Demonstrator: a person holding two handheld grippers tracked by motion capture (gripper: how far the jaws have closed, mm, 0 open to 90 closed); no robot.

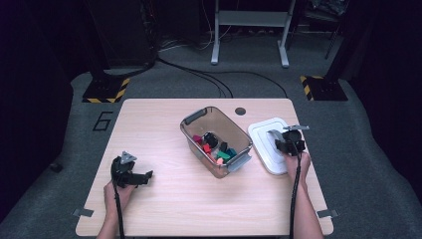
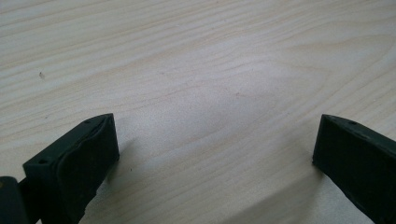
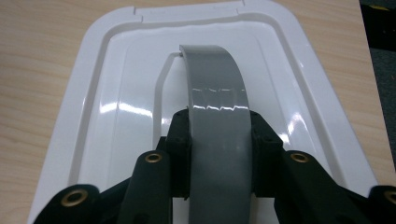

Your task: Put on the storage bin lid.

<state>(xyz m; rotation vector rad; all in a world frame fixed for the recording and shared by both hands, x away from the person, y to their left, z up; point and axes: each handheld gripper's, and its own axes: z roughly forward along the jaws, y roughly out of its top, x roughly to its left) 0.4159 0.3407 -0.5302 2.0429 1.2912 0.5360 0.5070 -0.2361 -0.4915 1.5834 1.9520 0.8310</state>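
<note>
Lid (image 3: 140, 93) lies on the desk (image 1: 164, 209) right of the bin (image 1: 215, 140), not yet on it, the right gripper (image 3: 219, 140) pinching its grey handle (image 3: 215, 107), while the left gripper (image 2: 215, 154) rests spread.

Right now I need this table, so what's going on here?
A person is working with two handheld grippers. The right gripper is shut on the grey handle of a white lid lying on the table, right of an open clear bin of small colourful pieces. The left gripper rests open over bare wood.
</note>
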